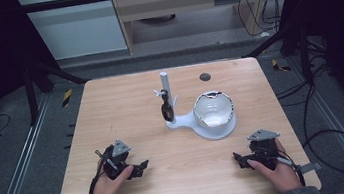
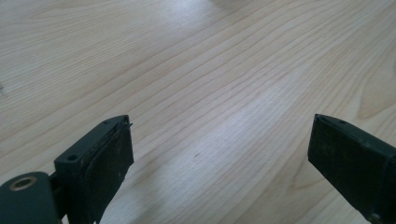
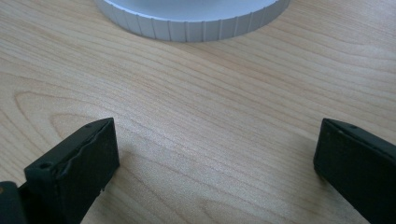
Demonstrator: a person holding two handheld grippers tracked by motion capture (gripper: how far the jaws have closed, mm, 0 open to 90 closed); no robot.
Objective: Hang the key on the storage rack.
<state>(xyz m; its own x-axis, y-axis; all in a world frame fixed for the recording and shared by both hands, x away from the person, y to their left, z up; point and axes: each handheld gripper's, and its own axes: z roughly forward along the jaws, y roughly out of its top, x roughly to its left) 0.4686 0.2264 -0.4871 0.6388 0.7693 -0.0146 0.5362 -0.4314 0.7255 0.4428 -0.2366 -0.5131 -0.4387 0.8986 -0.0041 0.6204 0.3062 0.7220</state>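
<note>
A white stand (image 1: 183, 122) sits near the middle of the wooden table (image 1: 111, 110); its round base carries a white bowl (image 1: 213, 109) and its upright post (image 1: 165, 85) has a small dark object (image 1: 166, 110) hanging from a peg. My left gripper (image 1: 141, 168) rests low at the table's front left, held by a hand, its jaws wide apart over bare wood (image 2: 219, 140). My right gripper (image 1: 239, 160) rests at the front right, also open (image 3: 217, 154), with the ribbed rim of the stand's base (image 3: 196, 28) just ahead of it.
A small dark round insert (image 1: 205, 77) lies in the tabletop at the back right. Cables (image 1: 322, 107) run over the floor to the right of the table, and metal frame rails (image 1: 21, 157) run along its left side.
</note>
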